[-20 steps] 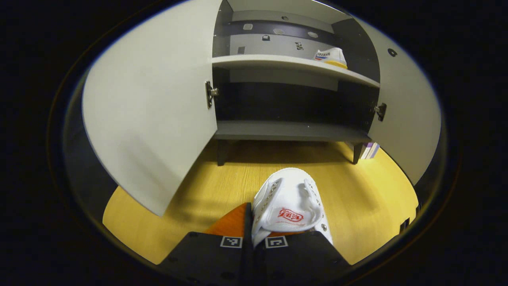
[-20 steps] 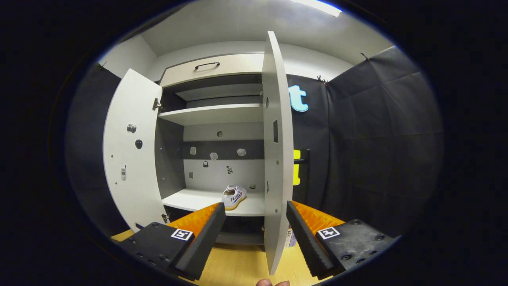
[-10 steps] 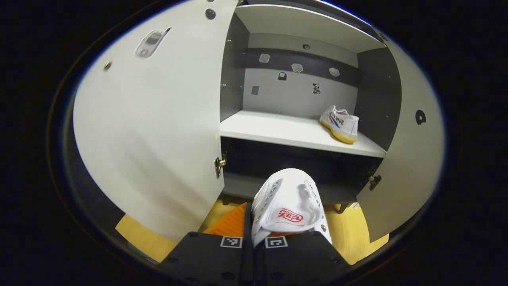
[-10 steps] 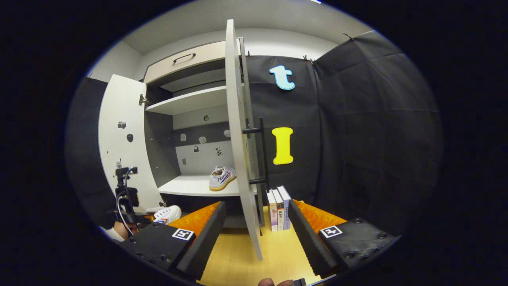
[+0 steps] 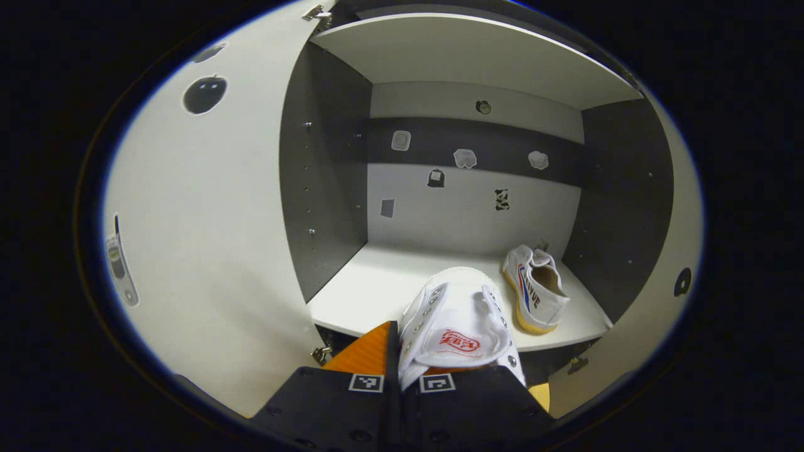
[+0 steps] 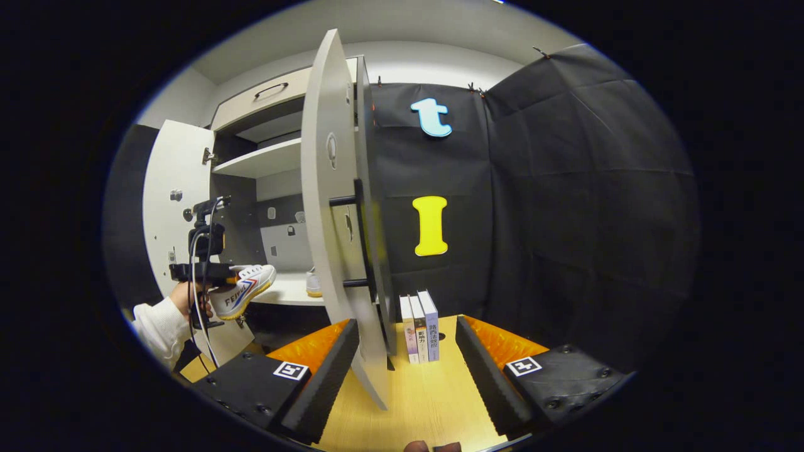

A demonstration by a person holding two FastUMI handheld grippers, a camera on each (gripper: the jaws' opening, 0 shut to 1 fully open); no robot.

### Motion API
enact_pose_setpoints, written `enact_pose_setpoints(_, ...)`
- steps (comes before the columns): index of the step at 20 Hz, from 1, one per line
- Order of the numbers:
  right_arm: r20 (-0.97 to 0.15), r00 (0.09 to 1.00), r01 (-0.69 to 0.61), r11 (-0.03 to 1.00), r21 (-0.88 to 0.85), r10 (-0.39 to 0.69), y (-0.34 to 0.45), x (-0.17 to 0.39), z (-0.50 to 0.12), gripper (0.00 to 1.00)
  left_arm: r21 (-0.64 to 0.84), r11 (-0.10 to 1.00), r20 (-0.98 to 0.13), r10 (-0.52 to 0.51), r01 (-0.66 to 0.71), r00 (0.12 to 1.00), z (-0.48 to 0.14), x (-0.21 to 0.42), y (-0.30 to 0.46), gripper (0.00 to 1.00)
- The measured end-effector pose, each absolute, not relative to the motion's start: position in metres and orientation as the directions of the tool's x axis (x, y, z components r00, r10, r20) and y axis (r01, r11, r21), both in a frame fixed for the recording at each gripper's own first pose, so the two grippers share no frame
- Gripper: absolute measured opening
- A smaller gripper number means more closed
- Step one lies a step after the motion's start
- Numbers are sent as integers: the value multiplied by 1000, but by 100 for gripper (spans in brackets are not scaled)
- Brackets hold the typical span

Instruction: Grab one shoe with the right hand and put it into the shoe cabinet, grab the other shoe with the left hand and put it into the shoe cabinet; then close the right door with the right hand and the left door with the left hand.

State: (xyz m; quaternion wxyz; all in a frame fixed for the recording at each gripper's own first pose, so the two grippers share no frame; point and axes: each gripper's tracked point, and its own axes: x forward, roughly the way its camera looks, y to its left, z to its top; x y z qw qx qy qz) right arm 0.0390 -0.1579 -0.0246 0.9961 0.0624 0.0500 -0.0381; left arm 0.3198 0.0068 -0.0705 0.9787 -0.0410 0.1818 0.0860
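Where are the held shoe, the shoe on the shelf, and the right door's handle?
held shoe (image 5: 456,326), left gripper view, on its tongue.
shoe on the shelf (image 5: 535,300), left gripper view, on its side.
right door's handle (image 6: 363,242), right gripper view, on its bar.

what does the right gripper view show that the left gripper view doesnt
Right gripper view: three books standing on the wood floor, the right door's outer face with its bar handle, a drawer on top of the cabinet, a sleeve and hand holding the left gripper, and the open right gripper.

Left gripper view: stickers on the back wall, and the tongue logo of the held shoe.

Both: the open cabinet, its white shelf, the held shoe, and the shoe already on the shelf.
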Motion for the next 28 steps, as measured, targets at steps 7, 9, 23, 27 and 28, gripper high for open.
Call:
enact_pose_setpoints(7, -82, 993, 90, 991, 101, -82, -180, 55, -22, 98, -36, 974, -401, 193, -225, 896, -77, 417, 7, 6)
enact_pose_setpoints(9, -86, 993, 87, 993, 84, -80, -184, 58, -24, 98, -32, 969, -404, 211, -245, 890, -82, 441, 13, 6)
enact_pose_setpoints(23, -95, 982, 168, 984, 58, -162, -212, 54, -24, 98, 73, 962, -495, 264, -263, 828, -132, 503, 21, 7)
enact_pose_setpoints(27, -93, 982, 170, 982, 80, -162, -210, 50, -22, 98, 69, 973, -517, 224, -221, 826, -130, 495, 14, 18)
enact_pose_setpoints(28, -90, 983, 170, 982, 86, -162, -208, 48, -21, 98, 60, 975, -518, 212, -212, 829, -128, 491, 11, 23)
